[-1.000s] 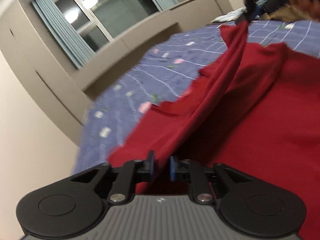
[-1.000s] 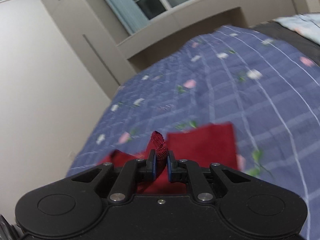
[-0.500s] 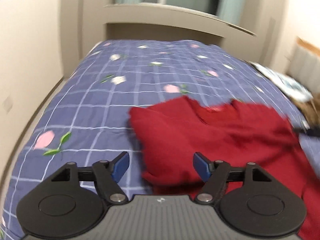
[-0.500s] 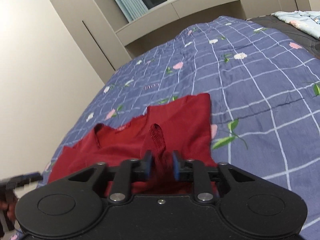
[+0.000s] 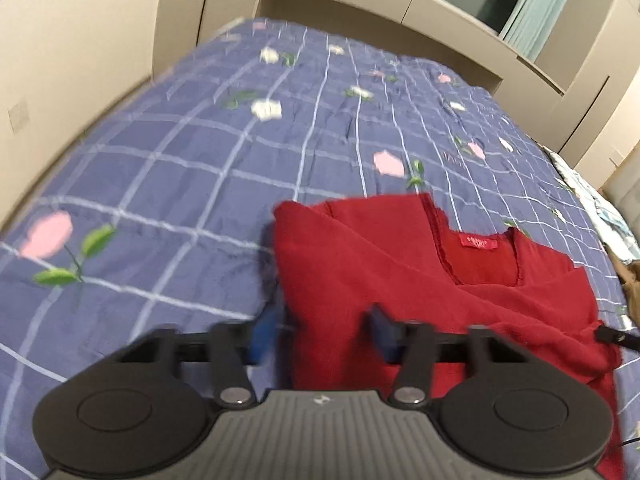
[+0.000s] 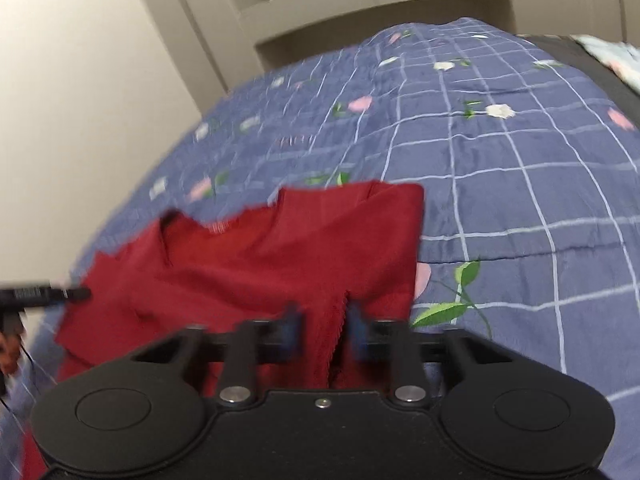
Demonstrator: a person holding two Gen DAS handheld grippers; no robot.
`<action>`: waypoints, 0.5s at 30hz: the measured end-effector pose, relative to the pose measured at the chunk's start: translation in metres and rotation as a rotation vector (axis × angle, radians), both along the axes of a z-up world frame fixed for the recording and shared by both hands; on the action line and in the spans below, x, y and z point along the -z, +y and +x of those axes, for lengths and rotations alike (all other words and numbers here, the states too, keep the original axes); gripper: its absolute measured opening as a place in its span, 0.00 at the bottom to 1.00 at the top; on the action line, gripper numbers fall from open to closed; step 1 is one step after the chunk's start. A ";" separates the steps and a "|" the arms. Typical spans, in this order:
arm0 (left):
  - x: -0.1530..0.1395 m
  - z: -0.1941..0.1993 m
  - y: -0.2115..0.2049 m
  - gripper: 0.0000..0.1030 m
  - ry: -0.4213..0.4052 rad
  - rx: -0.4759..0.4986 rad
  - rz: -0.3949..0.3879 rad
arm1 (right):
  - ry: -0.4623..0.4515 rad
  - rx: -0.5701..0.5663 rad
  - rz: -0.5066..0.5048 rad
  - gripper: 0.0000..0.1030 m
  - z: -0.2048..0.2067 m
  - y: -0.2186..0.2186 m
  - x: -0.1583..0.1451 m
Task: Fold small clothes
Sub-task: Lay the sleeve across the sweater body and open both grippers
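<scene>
A red top (image 5: 400,280) lies partly folded on the bed, its neckline and red label (image 5: 478,243) facing up. My left gripper (image 5: 324,332) is open and empty, low over the top's near left edge, jaws astride the cloth. In the right wrist view the same top (image 6: 280,252) lies flat; my right gripper (image 6: 324,328) is open with a raised fold of the red cloth loose between the jaws. The tip of the other gripper (image 6: 44,296) shows at the left edge.
The bed has a blue checked cover with flowers (image 5: 240,140). A beige wall (image 5: 60,40) runs along its left side, cabinets and a window at the head. A light patterned cloth (image 5: 600,216) lies at the bed's right edge.
Both grippers let go of the red top, the left first, then the right. The top dropped from being held up to lying on the bed. Both grippers dropped lower over it.
</scene>
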State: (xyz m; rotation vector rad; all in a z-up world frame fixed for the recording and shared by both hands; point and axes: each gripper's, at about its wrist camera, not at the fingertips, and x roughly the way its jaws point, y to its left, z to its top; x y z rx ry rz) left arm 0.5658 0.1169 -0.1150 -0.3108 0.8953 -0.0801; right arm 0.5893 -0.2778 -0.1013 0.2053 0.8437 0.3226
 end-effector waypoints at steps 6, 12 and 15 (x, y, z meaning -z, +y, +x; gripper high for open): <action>-0.005 -0.011 -0.012 0.11 -0.084 0.030 0.031 | -0.141 0.016 0.031 0.11 -0.012 -0.006 -0.033; -0.004 -0.013 -0.028 0.11 -0.107 0.012 0.109 | -0.056 0.043 -0.048 0.11 0.033 0.003 -0.022; 0.000 -0.012 -0.033 0.19 -0.103 0.015 0.151 | 0.010 0.074 -0.024 0.19 0.045 -0.002 -0.001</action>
